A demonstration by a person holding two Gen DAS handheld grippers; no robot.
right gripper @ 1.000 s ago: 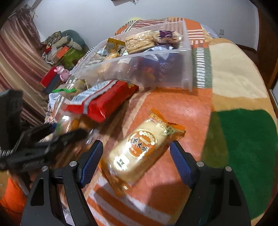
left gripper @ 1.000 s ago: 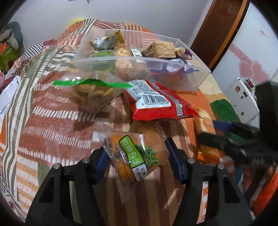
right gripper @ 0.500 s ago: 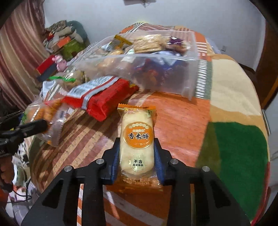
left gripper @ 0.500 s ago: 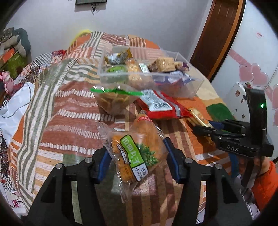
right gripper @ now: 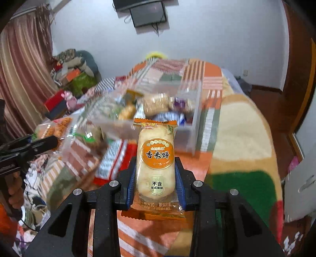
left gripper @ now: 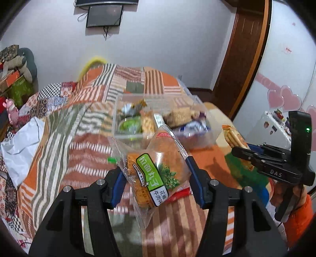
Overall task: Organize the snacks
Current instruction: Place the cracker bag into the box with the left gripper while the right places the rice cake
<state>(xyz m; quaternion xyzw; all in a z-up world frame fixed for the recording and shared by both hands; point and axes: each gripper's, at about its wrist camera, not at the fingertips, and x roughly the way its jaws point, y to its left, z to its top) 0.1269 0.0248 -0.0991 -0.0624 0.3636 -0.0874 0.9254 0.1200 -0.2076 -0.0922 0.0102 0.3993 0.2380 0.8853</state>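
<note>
Bedroom w/ white wall, patchwork quilt [left gripper: 49, 164] across the frame. Clear bin [right gripper: 194, 126] of mixed snacks sits mid-frame; red packet [right gripper: 116, 158] and green-sealed bag [right gripper: 86, 138] lie just in front, between bin and grippers. Left gripper [left gripper: 156, 176] is partly closed, pinching the noodle-ball snack bag [left gripper: 156, 168] at centre. Right gripper [right gripper: 156, 178] is clamped tight on the rice cracker pack [right gripper: 157, 162], lower centre, upright.

Patchwork striped bedspread [left gripper: 59, 122] is the landmark. Wall-mounted dark screen [left gripper: 104, 14] above its far end. Wooden door [left gripper: 244, 55] to its right. Striped curtain [right gripper: 17, 79] and cluttered pile [right gripper: 73, 67] on its left.
</note>
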